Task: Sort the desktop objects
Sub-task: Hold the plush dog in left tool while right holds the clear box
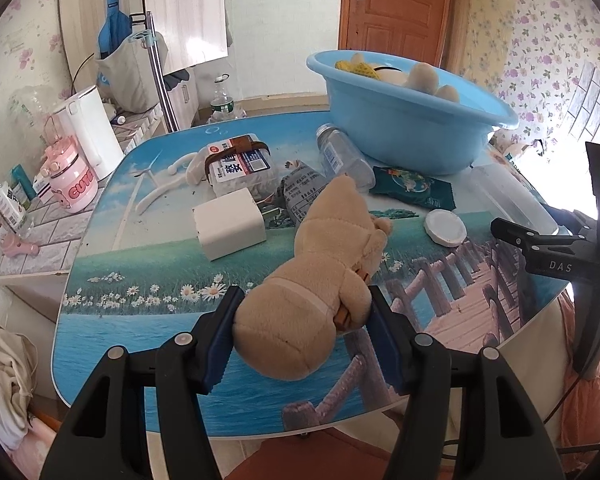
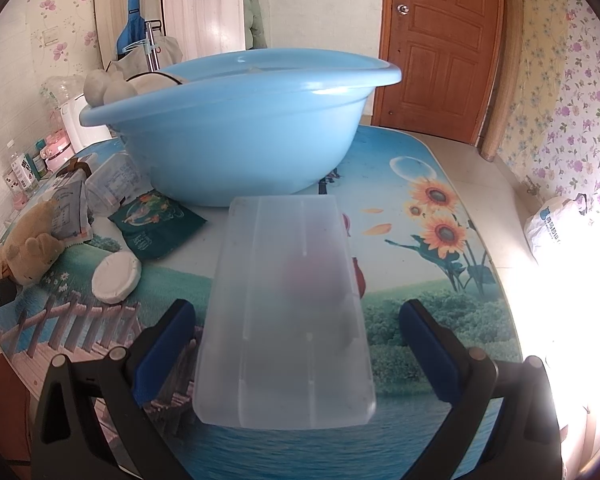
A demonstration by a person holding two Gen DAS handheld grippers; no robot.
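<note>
In the left wrist view a tan plush bear lies lengthwise between the blue pads of my left gripper, which is shut on its rear end and dents the fur. Whether the bear rests on the table or hangs just above it I cannot tell. My right gripper stands open around the near end of a translucent plastic box lying on the table, with a gap at each pad. Behind the box stands the blue basin, which holds several soft toys.
On the printed table lie a white block, a labelled clear tub, a grey packet, a clear jar on its side, a green packet and a white lid. A cluttered side shelf stands left.
</note>
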